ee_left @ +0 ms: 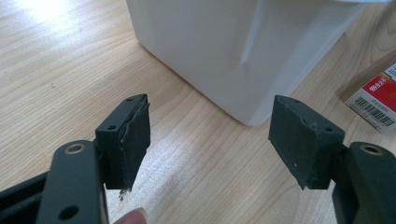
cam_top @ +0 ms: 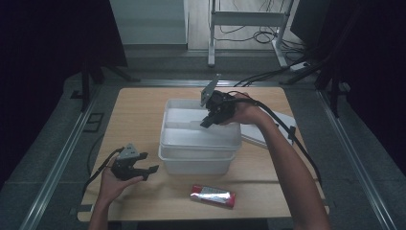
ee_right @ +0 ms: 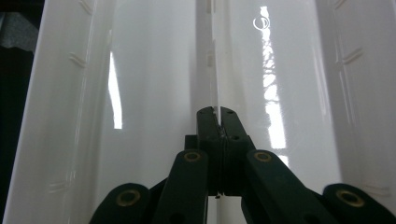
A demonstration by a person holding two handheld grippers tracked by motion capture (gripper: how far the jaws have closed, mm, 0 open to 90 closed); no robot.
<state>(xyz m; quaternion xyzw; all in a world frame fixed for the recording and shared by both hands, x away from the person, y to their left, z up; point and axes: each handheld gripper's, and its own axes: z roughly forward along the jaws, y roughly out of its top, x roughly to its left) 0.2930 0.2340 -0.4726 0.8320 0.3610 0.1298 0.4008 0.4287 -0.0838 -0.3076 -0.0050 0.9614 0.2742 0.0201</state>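
Observation:
A white plastic box [cam_top: 198, 143] stands in the middle of the wooden table [cam_top: 139, 110]. A thin white divider [cam_top: 182, 125] runs across its inside. My right gripper [cam_top: 207, 123] reaches into the box from the right and is shut on the divider's edge. In the right gripper view the jaws [ee_right: 218, 112] pinch the upright divider [ee_right: 214, 56] between the box's glossy walls [ee_right: 60, 116]. My left gripper [cam_top: 148, 163] is held open just left of the box's front corner, low over the table. The left gripper [ee_left: 210, 116] has nothing between its jaws, and the box corner [ee_left: 224, 46] lies ahead.
A red and white packet [cam_top: 213, 195] lies near the table's front edge; it is also the red packet [ee_left: 378, 98] right of the box corner. A flat white lid [cam_top: 280, 127] lies right of the box, under the right forearm. Cables trail off both grippers.

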